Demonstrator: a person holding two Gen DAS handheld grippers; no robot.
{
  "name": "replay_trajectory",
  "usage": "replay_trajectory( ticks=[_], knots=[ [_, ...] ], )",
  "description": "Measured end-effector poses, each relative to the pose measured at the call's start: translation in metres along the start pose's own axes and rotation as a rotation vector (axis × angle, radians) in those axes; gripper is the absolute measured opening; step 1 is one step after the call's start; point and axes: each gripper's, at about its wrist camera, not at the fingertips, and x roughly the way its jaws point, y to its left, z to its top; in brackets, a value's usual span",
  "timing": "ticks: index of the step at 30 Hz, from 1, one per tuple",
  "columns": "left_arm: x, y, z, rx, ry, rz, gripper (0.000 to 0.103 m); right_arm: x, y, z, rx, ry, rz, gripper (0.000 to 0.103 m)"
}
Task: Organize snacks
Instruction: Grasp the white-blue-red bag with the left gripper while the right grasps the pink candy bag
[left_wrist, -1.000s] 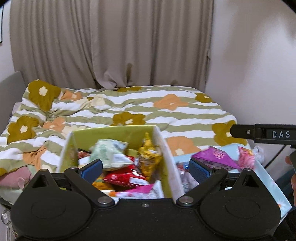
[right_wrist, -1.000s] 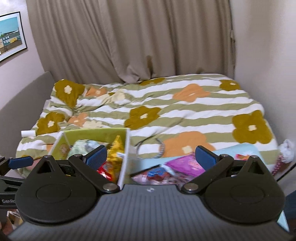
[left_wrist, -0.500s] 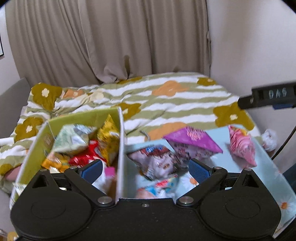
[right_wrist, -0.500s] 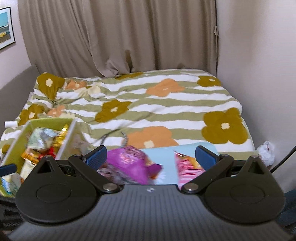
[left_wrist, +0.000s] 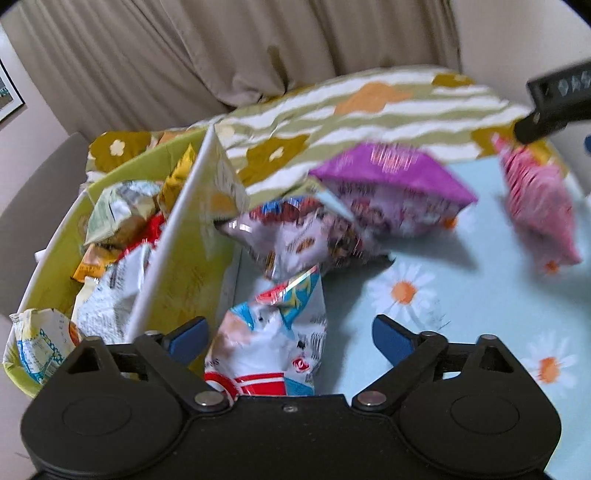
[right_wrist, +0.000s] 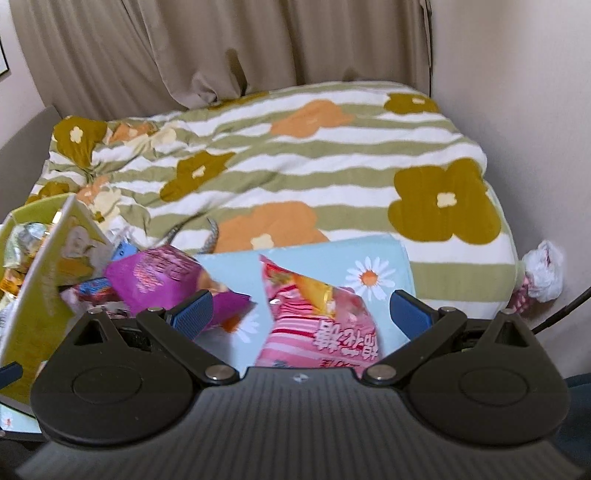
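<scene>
A green box (left_wrist: 177, 266) at the left holds several snack bags. Loose bags lie on a light blue daisy-print cloth (left_wrist: 461, 295): a white, blue and red bag (left_wrist: 273, 339), a silver bag (left_wrist: 295, 236), a purple bag (left_wrist: 391, 184) and a pink striped bag (left_wrist: 535, 199). My left gripper (left_wrist: 290, 338) is open, with the white, blue and red bag between its fingers. My right gripper (right_wrist: 301, 308) is open just above the pink striped bag (right_wrist: 325, 325). The purple bag (right_wrist: 166, 277) and the green box (right_wrist: 40, 280) also show in the right wrist view.
The cloth lies at the foot of a bed with a striped flower duvet (right_wrist: 295, 155). Beige curtains (right_wrist: 221, 48) hang behind. A wall (right_wrist: 517, 110) stands close on the right. A white crumpled bag (right_wrist: 543, 269) lies by the bed's right edge.
Both grippers have moved right and down, from facing the box to hanging low over the loose bags on the cloth. Both stayed open.
</scene>
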Motion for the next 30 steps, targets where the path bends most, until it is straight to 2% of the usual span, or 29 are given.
replay_trajectory(
  ticks=[7,10,13,15,17,20,30],
  knots=[
    [0.026,-0.016,-0.002,0.073,0.044,0.131,0.095,0.035,-0.005,-0.003,0.007,0.059,0.017,0.103],
    [0.039,-0.021,-0.003,0.108,0.074,0.161,0.095,0.045,-0.008,-0.003,0.013,0.074,0.021,0.103],
    [0.047,-0.021,-0.005,0.122,0.096,0.177,0.089,0.052,-0.010,-0.005,0.016,0.089,0.020,0.103],
    [0.046,-0.018,-0.006,0.120,0.096,0.184,0.076,0.055,-0.012,-0.006,0.017,0.097,0.019,0.103],
    [0.045,-0.014,-0.007,0.114,0.095,0.164,0.074,0.057,-0.014,-0.007,0.019,0.105,0.018,0.103],
    [0.044,-0.010,-0.010,0.128,0.088,0.128,0.064,0.062,-0.017,-0.010,0.027,0.122,0.017,0.103],
    [0.032,0.005,-0.009,0.040,0.100,0.060,0.059,0.070,-0.022,-0.015,0.029,0.163,0.018,0.103]
  ],
)
